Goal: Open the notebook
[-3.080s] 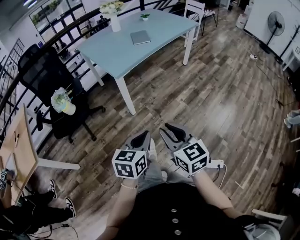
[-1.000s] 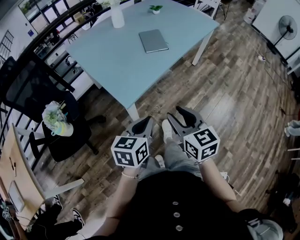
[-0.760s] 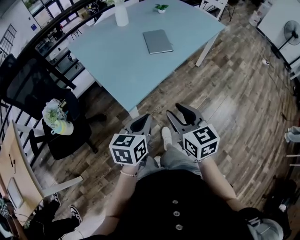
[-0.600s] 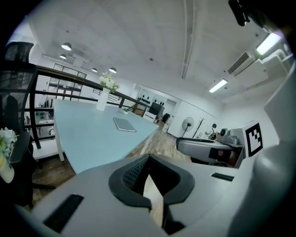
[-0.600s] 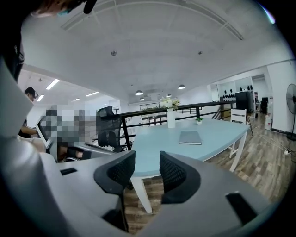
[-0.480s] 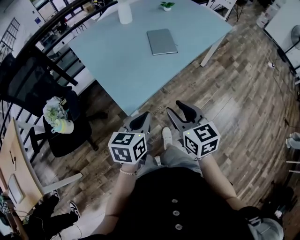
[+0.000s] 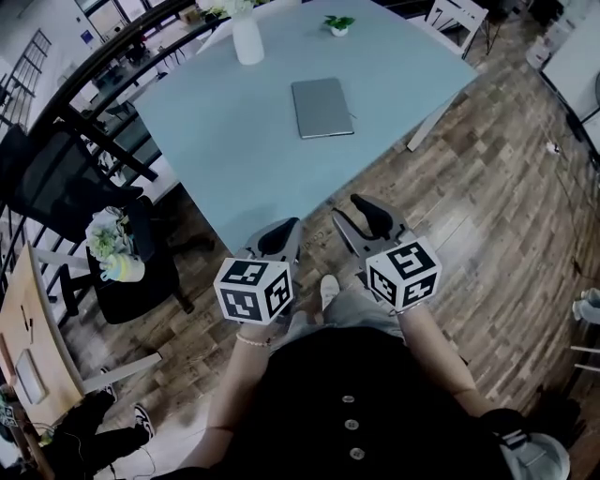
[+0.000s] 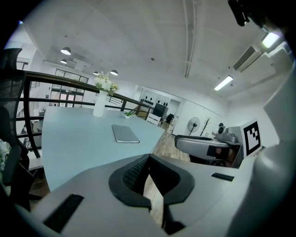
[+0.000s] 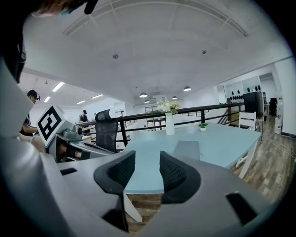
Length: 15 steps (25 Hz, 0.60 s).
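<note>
A closed grey notebook (image 7: 322, 108) lies flat on the light-blue table (image 7: 234, 150), toward its far right part. It also shows in the left gripper view as a notebook (image 8: 125, 134) and in the right gripper view as a notebook (image 9: 186, 150) beyond the jaws. My left gripper (image 7: 281, 234) hangs over the table's near edge, shut with nothing in it. Held beside it, my right gripper (image 7: 361, 217) is open and empty. Both are well short of the notebook.
A white vase with flowers (image 7: 247, 42) and a small potted plant (image 7: 339, 23) stand at the table's far side. A black office chair (image 7: 56, 187) holding a flower pot (image 7: 112, 248) is at the left, a railing behind it. A wooden desk (image 7: 28, 319) is at far left.
The person has walked toward the table, so the table and notebook sit nearer and larger in the head view. Both grippers keep their states and poses.
</note>
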Available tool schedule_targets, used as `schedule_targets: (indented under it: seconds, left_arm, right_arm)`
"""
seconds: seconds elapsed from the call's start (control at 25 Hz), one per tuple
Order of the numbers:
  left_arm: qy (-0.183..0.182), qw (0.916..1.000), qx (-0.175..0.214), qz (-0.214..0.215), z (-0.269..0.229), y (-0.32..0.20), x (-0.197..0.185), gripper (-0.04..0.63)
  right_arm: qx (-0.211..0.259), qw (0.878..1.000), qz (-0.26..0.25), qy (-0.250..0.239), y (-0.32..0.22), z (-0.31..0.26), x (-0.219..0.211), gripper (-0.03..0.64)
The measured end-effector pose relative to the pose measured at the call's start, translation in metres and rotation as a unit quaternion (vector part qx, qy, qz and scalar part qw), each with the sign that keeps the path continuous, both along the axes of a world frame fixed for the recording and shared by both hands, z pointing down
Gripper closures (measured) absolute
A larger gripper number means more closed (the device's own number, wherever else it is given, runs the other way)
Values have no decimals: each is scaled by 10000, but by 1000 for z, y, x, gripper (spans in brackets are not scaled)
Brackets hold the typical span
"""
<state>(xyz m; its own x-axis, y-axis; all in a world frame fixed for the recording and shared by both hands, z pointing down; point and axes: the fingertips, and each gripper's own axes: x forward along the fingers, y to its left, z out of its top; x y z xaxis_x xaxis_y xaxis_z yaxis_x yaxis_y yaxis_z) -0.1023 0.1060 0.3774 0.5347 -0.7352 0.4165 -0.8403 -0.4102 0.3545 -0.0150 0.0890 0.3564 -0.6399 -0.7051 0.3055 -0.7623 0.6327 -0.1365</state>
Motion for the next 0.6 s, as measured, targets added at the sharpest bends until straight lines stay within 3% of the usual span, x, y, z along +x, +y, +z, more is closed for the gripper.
schedule_targets:
  seconds: [0.32,0.6]
  left_arm:
    - [-37,9999,-20,-156,4,-49,27,578]
    - [-2,9996,-39,-291,4,-64,38,578]
  right_arm:
    - [92,9991,-421,39,-51,3,15,457]
    - [18,9986,-530,27,-63,11,28,457]
